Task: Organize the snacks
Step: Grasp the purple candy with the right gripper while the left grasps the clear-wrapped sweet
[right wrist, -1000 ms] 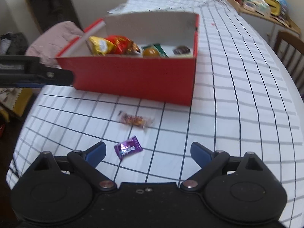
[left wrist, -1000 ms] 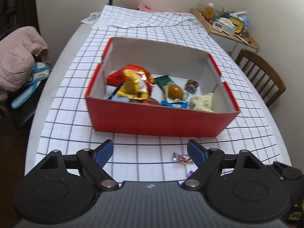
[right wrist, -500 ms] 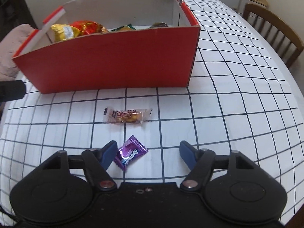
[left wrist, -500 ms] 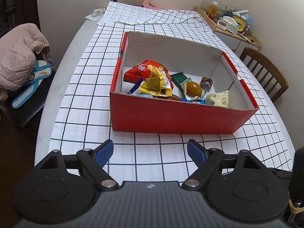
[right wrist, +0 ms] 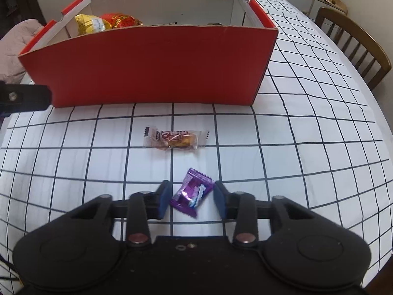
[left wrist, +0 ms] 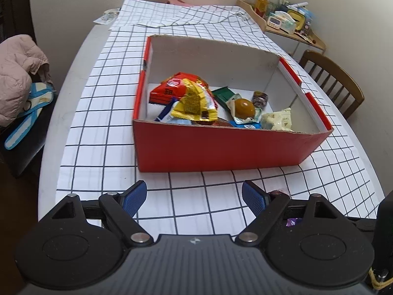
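Purple candy (right wrist: 192, 191) lies on worktop (right wrist: 307, 132) between my right tool's (right wrist: 192, 198) part-closed fingers, not pinched. Clear-wrapped candy (right wrist: 176, 139) just beyond, red box (right wrist: 152, 71) farther. Left tool (left wrist: 194, 198) spread, holding nothing.

The right gripper (right wrist: 192, 198) sits low over the white tablecloth with a black grid (right wrist: 307, 135), its blue-padded fingers (right wrist: 164, 198) spread on either side of a small purple foil-wrapped candy (right wrist: 191, 191). The right pad is at the wrapper's edge; whether either pad presses it cannot be told. Just beyond lies a clear-wrapped candy with red lettering (right wrist: 175, 139), flat on the cloth. Behind it stands a red cardboard box with white inner walls (right wrist: 152, 68), gold and red snack packets (right wrist: 105, 23) showing above its rim. A brown wooden chair (right wrist: 353, 41) stands at the right.
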The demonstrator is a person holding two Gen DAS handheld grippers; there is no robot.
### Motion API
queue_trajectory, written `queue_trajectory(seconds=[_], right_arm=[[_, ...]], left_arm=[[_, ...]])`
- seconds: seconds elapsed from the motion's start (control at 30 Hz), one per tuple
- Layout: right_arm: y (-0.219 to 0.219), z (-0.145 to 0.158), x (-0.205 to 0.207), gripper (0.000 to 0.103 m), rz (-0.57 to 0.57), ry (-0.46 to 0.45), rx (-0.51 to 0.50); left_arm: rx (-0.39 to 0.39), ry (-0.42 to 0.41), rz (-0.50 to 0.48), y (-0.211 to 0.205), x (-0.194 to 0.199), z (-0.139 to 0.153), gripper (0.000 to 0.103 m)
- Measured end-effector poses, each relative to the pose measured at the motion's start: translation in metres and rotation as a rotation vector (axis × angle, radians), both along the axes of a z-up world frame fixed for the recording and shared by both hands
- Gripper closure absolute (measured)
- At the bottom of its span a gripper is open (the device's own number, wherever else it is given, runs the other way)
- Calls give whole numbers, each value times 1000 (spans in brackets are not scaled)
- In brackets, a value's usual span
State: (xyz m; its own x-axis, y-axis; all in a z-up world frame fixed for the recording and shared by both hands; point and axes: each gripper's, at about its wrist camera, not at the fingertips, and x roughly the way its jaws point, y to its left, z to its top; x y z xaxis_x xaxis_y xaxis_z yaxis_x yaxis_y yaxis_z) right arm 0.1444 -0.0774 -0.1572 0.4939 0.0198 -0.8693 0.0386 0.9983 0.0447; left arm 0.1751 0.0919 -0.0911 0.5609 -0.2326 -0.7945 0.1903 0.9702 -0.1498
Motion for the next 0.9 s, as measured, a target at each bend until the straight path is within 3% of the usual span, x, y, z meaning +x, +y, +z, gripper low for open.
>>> queue_trajectory(seconds=[0.1, 0.33, 0.9], right_arm=[[-4, -1, -5, 83, 26, -12, 8], [-19, 1, -15, 85, 49, -36, 39], [-104, 4, -38, 85, -58, -41, 98]], left_arm=[[0, 3, -13, -5, 1, -1, 18], [28, 28, -83, -29, -2, -8, 18], [106, 115, -255, -120, 12, -49, 18]])
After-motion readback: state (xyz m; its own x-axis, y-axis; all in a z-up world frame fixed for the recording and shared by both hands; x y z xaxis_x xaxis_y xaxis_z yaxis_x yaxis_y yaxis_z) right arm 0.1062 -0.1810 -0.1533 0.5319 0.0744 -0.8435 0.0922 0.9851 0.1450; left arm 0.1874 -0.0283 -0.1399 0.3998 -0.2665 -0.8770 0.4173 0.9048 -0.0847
